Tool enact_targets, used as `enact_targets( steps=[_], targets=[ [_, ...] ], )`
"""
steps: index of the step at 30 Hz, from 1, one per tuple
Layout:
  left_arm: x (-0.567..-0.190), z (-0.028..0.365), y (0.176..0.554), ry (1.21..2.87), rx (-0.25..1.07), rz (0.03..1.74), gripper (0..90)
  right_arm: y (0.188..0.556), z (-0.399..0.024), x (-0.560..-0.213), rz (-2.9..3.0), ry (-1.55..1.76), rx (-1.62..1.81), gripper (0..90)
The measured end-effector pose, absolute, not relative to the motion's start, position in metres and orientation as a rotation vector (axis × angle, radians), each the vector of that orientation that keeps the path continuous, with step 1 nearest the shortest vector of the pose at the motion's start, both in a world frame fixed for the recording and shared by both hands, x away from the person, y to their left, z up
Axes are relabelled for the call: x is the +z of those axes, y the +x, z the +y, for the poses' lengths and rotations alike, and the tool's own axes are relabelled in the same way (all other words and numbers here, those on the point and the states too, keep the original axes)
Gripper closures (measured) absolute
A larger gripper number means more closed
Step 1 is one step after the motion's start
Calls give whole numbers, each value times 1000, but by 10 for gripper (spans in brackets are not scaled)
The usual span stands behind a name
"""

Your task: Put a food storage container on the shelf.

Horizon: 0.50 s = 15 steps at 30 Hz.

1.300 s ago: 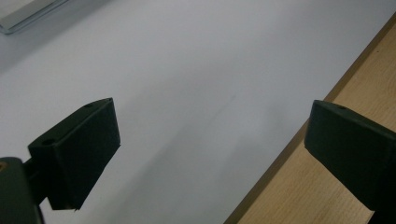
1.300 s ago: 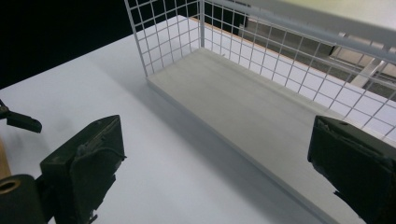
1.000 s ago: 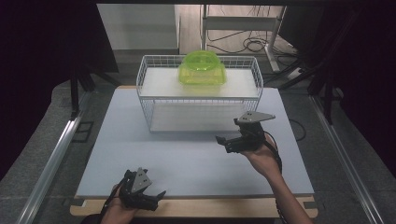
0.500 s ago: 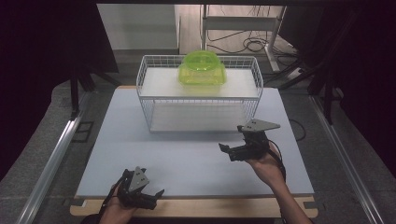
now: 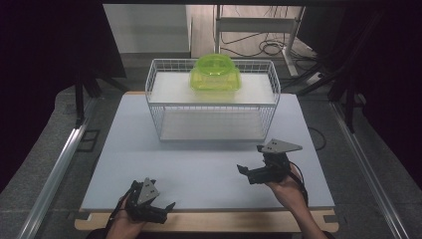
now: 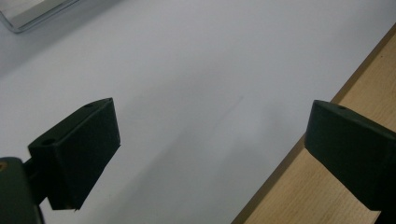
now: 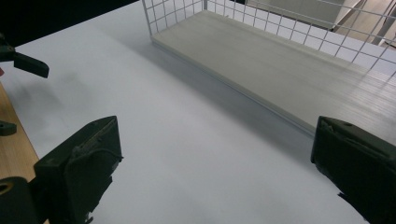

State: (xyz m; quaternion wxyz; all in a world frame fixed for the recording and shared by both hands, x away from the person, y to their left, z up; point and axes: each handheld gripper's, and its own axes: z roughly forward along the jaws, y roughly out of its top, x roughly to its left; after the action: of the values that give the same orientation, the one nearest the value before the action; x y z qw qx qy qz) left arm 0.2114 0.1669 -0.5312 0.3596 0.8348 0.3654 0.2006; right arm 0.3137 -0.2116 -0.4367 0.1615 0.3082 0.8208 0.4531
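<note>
A white wire basket stands at the back of the white mat. On its upper shelf sits a translucent lime-green plastic container. My left gripper rests near the front left edge, jaws pointing right, open and empty. In the left gripper view the left gripper spans the mat and the wooden board. My right gripper hovers at the front right, open and empty, jaws pointing left. In the right gripper view the right gripper faces the basket's lower shelf.
The wooden board sticks out under the mat's front edge. Metal rails run along both sides of the table. Cables lie on the floor behind. The left gripper's jaw tip shows at the left of the right gripper view.
My right gripper has drawn back from the basket toward the front edge and lowered. The left gripper has stayed almost still.
</note>
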Motion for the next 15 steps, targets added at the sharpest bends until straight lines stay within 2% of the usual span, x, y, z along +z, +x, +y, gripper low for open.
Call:
enact_targets(
  steps=[15],
  targets=[
    [-532,167,212,2154,515,947,34,298,-226,-447,2335,893,1269,13]
  ],
)
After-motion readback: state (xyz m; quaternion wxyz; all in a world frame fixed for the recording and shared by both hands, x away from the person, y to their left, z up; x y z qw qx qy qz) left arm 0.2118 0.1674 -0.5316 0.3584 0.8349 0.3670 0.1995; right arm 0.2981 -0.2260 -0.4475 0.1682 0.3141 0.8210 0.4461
